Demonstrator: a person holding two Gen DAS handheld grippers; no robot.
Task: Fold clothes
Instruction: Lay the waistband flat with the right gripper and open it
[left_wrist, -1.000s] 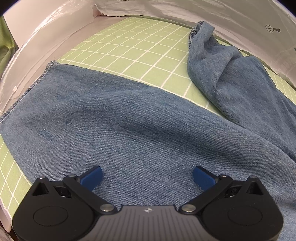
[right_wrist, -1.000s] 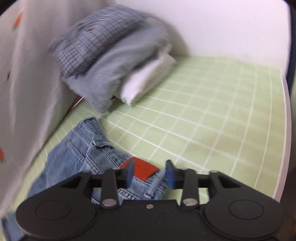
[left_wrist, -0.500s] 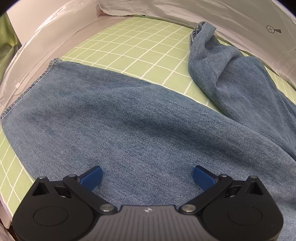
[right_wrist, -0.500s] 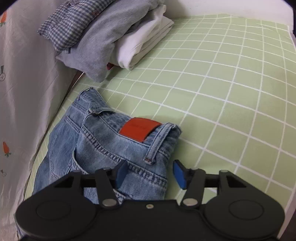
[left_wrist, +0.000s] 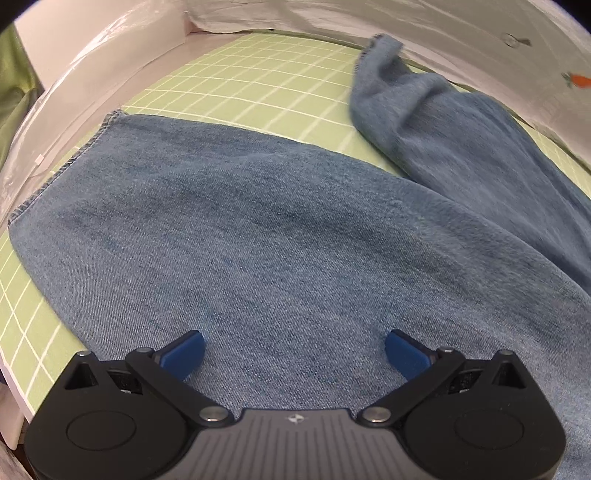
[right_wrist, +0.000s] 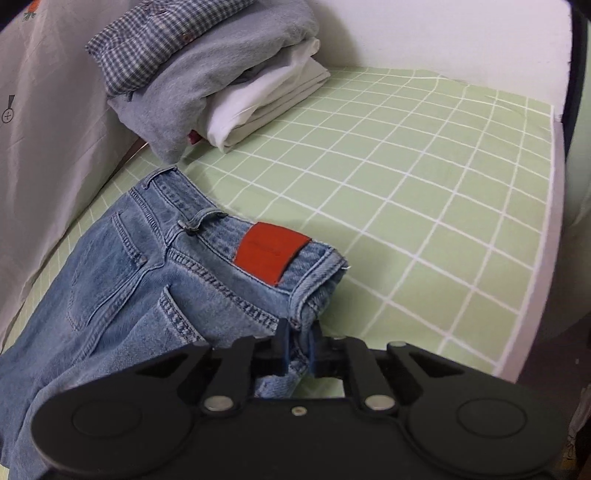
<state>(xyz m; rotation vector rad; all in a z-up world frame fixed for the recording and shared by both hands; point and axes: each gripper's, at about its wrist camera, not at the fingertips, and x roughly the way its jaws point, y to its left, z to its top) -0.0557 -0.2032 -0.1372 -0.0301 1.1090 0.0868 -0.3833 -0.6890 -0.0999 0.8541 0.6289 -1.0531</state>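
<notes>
Right wrist: jeans (right_wrist: 155, 295) waistband corner pinched in right hand-held gripper (right_wrist: 297, 345), apparently.

Green checked sheet (right_wrist: 424, 206), white wall (right_wrist: 443, 33) — carrot-print cloth (right_wrist: 44, 122)

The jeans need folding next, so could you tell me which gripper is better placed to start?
Probably the right gripper: shut on the jeans at the waistband corner. The left gripper hangs open above a leg.

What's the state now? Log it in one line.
task: fold clothes | right gripper: shut on jeans waistband | left gripper: open over jeans leg
</notes>
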